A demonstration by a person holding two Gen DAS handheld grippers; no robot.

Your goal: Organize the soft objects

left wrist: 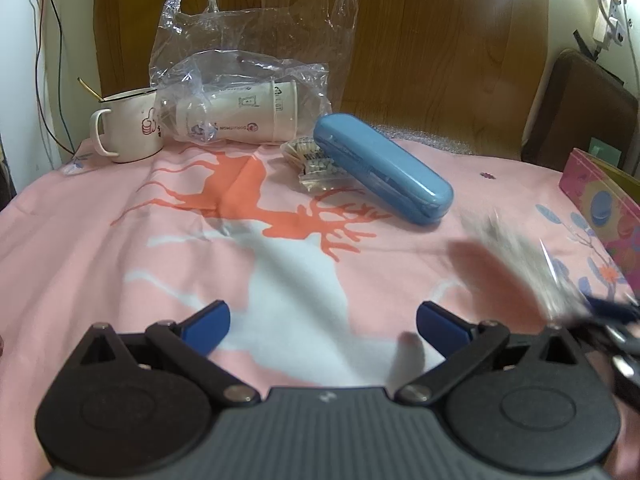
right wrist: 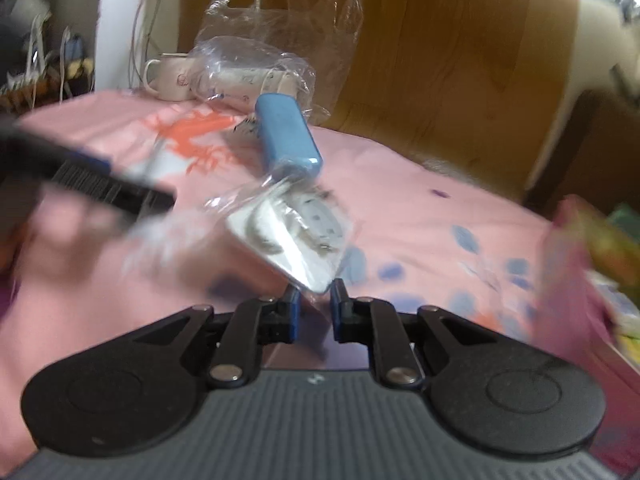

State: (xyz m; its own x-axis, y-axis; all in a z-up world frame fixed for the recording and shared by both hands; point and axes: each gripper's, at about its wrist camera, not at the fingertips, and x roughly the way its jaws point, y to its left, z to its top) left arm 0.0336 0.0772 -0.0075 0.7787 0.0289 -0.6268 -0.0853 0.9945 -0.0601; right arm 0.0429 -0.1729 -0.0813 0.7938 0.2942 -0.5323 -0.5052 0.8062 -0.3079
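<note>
My right gripper (right wrist: 314,292) is shut on the corner of a clear plastic packet (right wrist: 296,232) with white items inside, held above the pink cloth (right wrist: 400,184). In the left wrist view the packet (left wrist: 516,256) is a blur at the right, with the right gripper (left wrist: 612,312) at the frame edge. My left gripper (left wrist: 322,320) is open and empty, low over the pink deer-print cloth (left wrist: 120,248). It shows blurred at the left in the right wrist view (right wrist: 80,176). A clear plastic bag (left wrist: 256,40) stands at the back.
A blue glasses case (left wrist: 384,168) lies mid-cloth beside a small pack of cotton swabs (left wrist: 316,168). A white cylinder in plastic wrap (left wrist: 236,114) and a white mug (left wrist: 130,126) sit at the back left. A pink patterned box (left wrist: 604,208) is at the right. A wooden headboard (left wrist: 440,40) stands behind.
</note>
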